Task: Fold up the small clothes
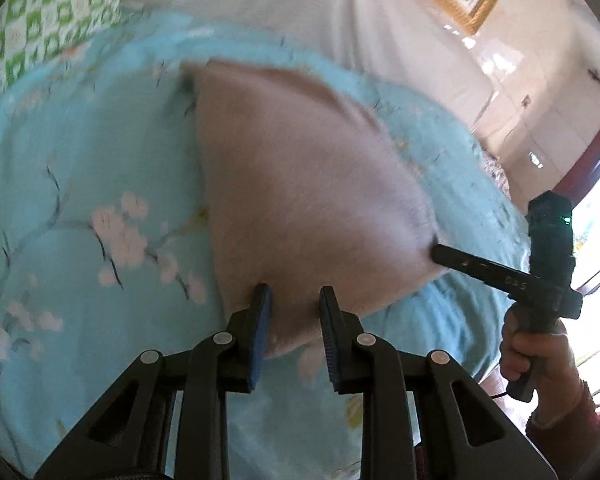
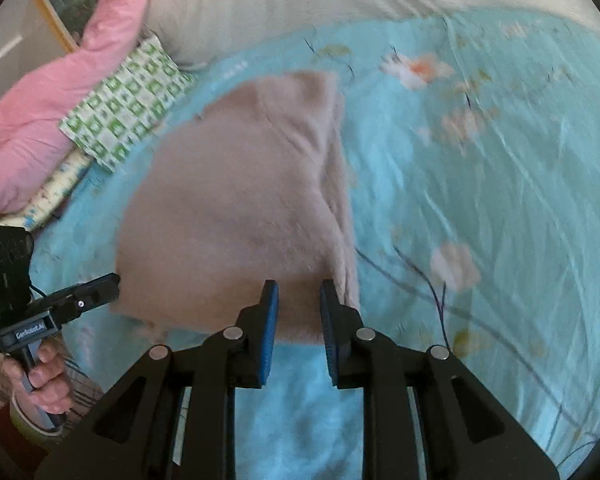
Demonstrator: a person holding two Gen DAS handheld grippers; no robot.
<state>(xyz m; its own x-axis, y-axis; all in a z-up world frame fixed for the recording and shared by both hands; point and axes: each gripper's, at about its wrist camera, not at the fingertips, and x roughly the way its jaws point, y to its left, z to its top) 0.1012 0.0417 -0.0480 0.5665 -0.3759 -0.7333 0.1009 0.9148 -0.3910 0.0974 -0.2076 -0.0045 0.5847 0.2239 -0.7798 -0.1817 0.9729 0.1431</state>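
**A:** Where is the garment for you right now?

**B:** Your small pink-beige fuzzy garment [image 1: 300,184] lies on the bed, on the light-blue floral bedsheet [image 1: 80,168], with one edge folded over along its right side as your right wrist camera shows it. Both frames are blurred, so finer detail is lost.

**A:** And your grippers?

**B:** Your left hand-held gripper [image 1: 294,300] has its jaws parted by a moderate gap, with the garment's near edge between the blue pads and nothing pinched. Your right hand-held gripper [image 2: 299,300] stands the same way, at the garment's near right corner. In the left view its black fingers reach the cloth's right edge.

**A:** What lies around it?

**B:** A green-and-white checked cloth [image 2: 120,108] and a pink quilt [image 2: 40,104] lie at the bed's far left, beside a beige pillow [image 2: 228,12].
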